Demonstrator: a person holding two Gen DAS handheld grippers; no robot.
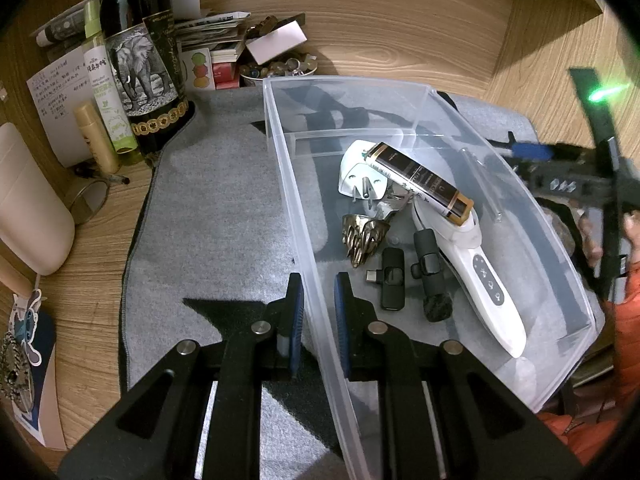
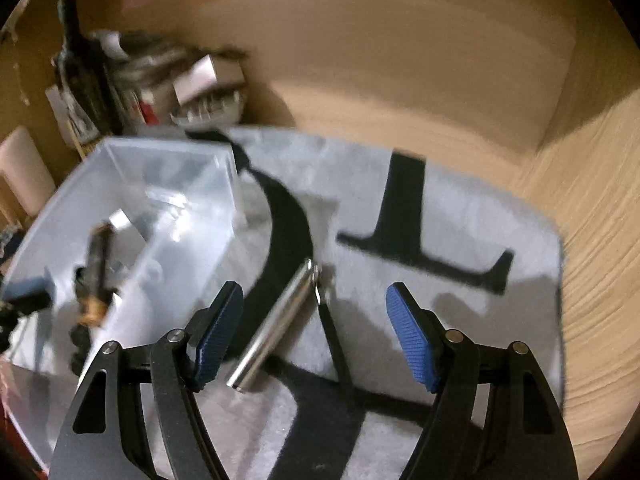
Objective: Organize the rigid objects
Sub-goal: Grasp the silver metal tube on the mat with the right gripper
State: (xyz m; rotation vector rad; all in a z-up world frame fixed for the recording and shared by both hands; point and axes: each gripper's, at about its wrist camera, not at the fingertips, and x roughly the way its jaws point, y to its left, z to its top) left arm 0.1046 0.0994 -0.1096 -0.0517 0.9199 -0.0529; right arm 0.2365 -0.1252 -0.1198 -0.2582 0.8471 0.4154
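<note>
Left wrist view showed the left gripper (image 1: 319,300) clamped on the near wall of the clear plastic bin (image 1: 280,152), its contents just ahead. The right gripper (image 2: 314,332) stood wide apart, holding nothing; the silver metal cylinder (image 2: 274,326) lay between its fingers on the grey mat (image 2: 480,220).

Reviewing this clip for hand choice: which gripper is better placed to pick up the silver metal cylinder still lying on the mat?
Right. The right gripper is open, with the silver cylinder lying between its fingers. The left gripper straddles the clear bin wall.
</note>
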